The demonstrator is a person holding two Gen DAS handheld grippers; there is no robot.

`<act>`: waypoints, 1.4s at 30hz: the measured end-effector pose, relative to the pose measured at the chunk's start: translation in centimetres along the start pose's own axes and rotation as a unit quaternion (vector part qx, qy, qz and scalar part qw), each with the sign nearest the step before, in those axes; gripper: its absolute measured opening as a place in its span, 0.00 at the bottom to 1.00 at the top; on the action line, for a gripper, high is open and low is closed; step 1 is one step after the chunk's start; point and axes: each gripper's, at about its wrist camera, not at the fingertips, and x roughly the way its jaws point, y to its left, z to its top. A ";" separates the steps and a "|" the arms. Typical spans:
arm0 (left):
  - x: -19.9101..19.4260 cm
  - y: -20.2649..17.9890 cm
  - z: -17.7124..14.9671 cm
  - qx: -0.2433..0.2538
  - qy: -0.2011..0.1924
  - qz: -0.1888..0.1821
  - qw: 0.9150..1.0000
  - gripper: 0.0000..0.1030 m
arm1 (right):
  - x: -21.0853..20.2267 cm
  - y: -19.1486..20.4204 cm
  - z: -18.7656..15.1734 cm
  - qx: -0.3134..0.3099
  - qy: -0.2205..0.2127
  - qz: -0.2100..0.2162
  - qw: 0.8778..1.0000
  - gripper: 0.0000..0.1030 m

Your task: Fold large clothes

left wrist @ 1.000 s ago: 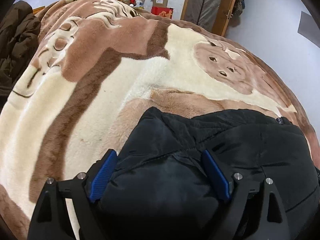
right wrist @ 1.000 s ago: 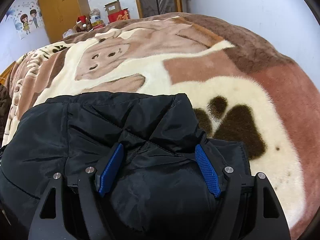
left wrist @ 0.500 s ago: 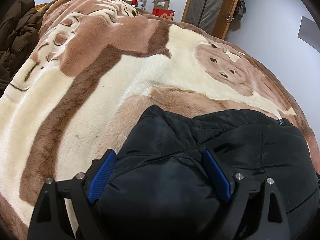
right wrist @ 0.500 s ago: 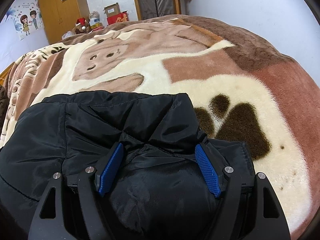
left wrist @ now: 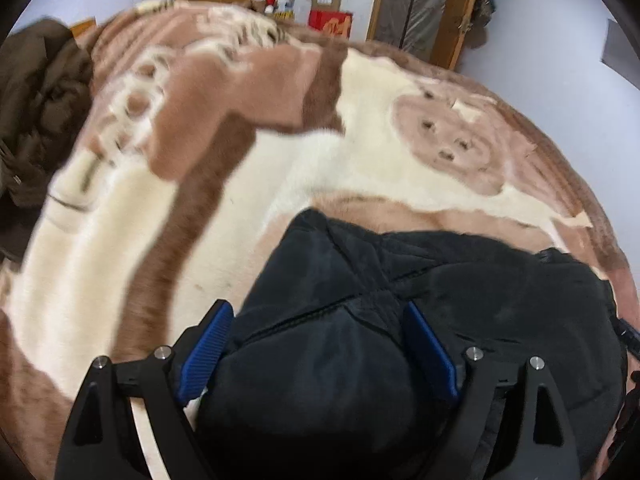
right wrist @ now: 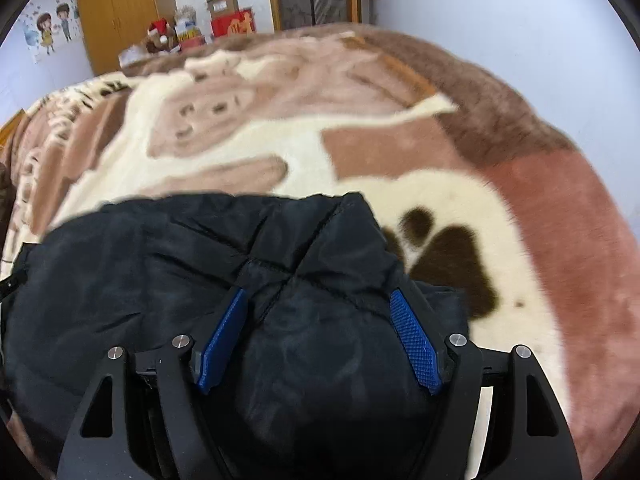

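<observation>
A black padded jacket [left wrist: 460, 312] lies on the bed, on a plush blanket [left wrist: 280, 184] with brown and cream pictures. It sits at the near side of the bed, and a big part of the blanket beyond it is free.

The left gripper [left wrist: 318, 344] has its blue pads [left wrist: 208, 348] quite wide apart, and a thick bunch of the jacket fills the space between them. The fabric touches both pads, so I think it is held, but loosely. The right gripper [right wrist: 318, 332] looks the same: wide fingers, with a puffy fold of the jacket [right wrist: 192, 264] pressed between its pads [right wrist: 416, 340].

My judgement is that this jacket is soft and bulky, not heavy. The shell looks smooth and a little shiny, so it can slip out from the pads. The filling will spring back, so a fold may open again if nobody presses it flat. It is better to take hold at a stitched seam or at an edge, where the cloth is thinner and firmer, and not in the middle of a puffy panel.

A brown coat [left wrist: 36, 120] lies at the far left edge of the bed, well apart from the jacket
</observation>
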 end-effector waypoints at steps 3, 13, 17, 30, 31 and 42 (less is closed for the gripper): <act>-3.7 -0.4 -0.1 0.028 -0.033 0.013 0.999 0.86 | -3.5 -0.4 -0.9 0.000 -0.021 0.010 1.000 0.71; -6.4 -1.4 -3.2 0.066 -0.044 0.025 0.997 0.86 | -6.3 -0.3 -4.6 -0.027 -0.026 -0.023 0.999 0.71; -5.0 -1.9 -4.2 0.064 -0.029 0.023 0.997 0.86 | -6.2 0.6 -4.5 -0.046 -0.038 -0.020 0.998 0.71; -1.3 -3.3 -5.1 0.066 -0.001 -0.013 0.998 0.86 | -2.0 -1.2 -5.4 -0.026 0.016 -0.020 0.999 0.71; -1.1 -3.2 -5.0 0.066 0.001 -0.017 0.998 0.86 | -2.4 -1.1 -5.1 -0.023 0.011 -0.028 0.999 0.71; -0.4 1.2 -1.3 -0.013 0.004 -0.035 0.999 0.66 | -2.1 1.9 -0.2 -0.024 -0.016 0.032 0.999 0.64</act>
